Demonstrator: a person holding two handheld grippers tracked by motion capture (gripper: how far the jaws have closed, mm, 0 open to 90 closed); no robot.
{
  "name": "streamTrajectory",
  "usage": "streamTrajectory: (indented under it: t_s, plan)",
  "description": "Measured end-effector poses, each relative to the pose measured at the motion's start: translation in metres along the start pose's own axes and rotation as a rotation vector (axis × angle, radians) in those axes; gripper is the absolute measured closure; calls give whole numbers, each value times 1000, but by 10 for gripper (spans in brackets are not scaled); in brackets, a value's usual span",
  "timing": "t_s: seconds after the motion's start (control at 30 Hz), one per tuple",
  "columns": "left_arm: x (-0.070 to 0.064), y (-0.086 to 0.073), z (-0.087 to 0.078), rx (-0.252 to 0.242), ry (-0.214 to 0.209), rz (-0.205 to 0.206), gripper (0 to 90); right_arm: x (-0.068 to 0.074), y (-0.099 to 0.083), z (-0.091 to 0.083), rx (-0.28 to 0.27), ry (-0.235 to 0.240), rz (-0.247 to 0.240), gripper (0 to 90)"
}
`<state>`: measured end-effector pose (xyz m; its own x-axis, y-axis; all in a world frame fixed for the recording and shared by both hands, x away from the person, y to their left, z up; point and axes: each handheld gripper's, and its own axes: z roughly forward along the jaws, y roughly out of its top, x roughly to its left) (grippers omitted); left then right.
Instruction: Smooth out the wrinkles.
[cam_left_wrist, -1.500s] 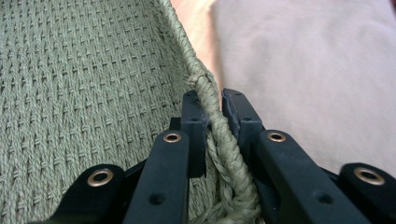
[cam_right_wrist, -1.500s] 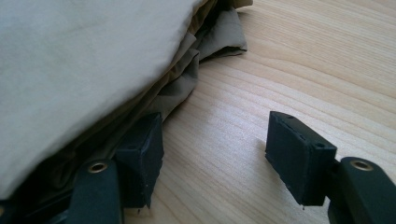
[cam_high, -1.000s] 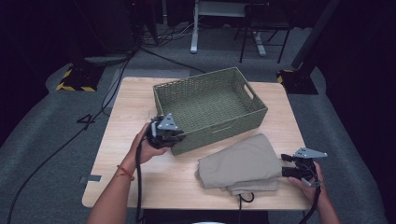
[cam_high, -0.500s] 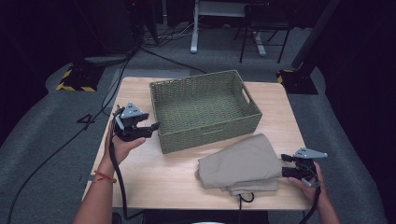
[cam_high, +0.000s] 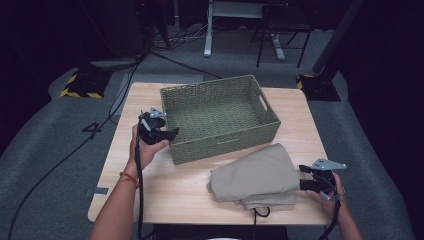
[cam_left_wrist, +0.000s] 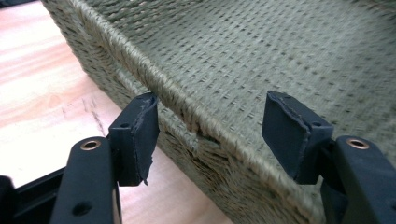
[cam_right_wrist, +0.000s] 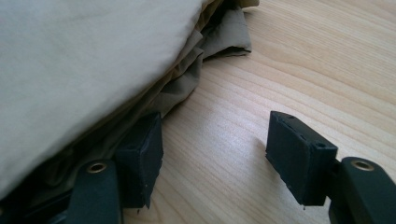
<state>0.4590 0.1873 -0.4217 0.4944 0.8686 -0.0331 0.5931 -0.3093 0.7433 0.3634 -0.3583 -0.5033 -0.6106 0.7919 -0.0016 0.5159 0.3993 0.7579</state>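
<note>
The basket (cam_high: 220, 117) is olive green with a woven pattern of fine horizontal rows across walls and floor. The folded cloth (cam_high: 255, 175) is plain beige, without print (its lower layers appear darker in shadow). The table (cam_high: 150, 180) is pale wood with a light linear grain. Both grippers, left (cam_high: 172, 133) and right (cam_high: 303, 177), are black with black jaws; each carries a grey plate on top. The floor (cam_high: 45, 145) is grey carpet, with a yellow-and-black striped marker (cam_high: 80, 86) at far left.

Overhead table (cam_high: 165, 200) view; two close jaw-level cameras.
</note>
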Motion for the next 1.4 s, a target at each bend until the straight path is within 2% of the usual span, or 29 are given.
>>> streamTrajectory:
  t_s: [0.13,0.27,0.3,0.33,0.5,0.67,0.77,0.8,0.87,0.93,1.0,1.07,1.13,1.2,1.23,1.3,1.37,1.4]
  plan:
    - [-3,10,11,15,57,39,422,1,2,2,0,5,-7,363]
    - [-2,18,22,9,17,63,446,2,2,2,2,14,-15,361]
    - [-1,20,25,7,1,55,450,2,2,2,3,16,-17,360]
    - [0,22,28,8,-34,36,471,2,2,2,3,18,-18,358]
    - [-4,30,39,-13,-77,36,482,7,3,3,4,43,-36,348]
    - [-13,39,47,4,-84,79,482,9,5,5,5,46,-42,339]
    - [-17,43,49,8,-69,102,480,10,6,7,4,47,-44,334]
    - [-17,43,47,2,-49,116,466,10,6,7,6,48,-44,334]
    - [-17,42,38,-23,-29,110,334,9,6,7,7,39,-38,324]
    - [-13,38,21,-65,-24,101,295,5,4,3,9,29,-22,316]
    - [-12,30,1,-109,-33,102,245,0,3,-5,-21,27,18,301]
    - [-14,19,-19,-143,-53,110,231,-3,6,-16,-58,3,44,276]
    - [-26,2,-41,-164,-80,157,212,-1,11,-28,-98,-9,61,253]
    - [-42,-15,-58,-176,-103,224,198,4,18,-37,-124,-24,44,238]
    - [-49,-23,-64,-189,-122,242,194,8,21,-41,-131,-31,35,234]
    - [-63,-37,-68,-182,-203,258,193,14,28,-46,-139,-50,32,235]
    - [-79,-48,-63,-144,-233,291,186,21,33,-50,-159,-33,48,232]
    - [-88,-52,-58,-127,-260,302,186,25,35,-51,-166,-23,46,232]
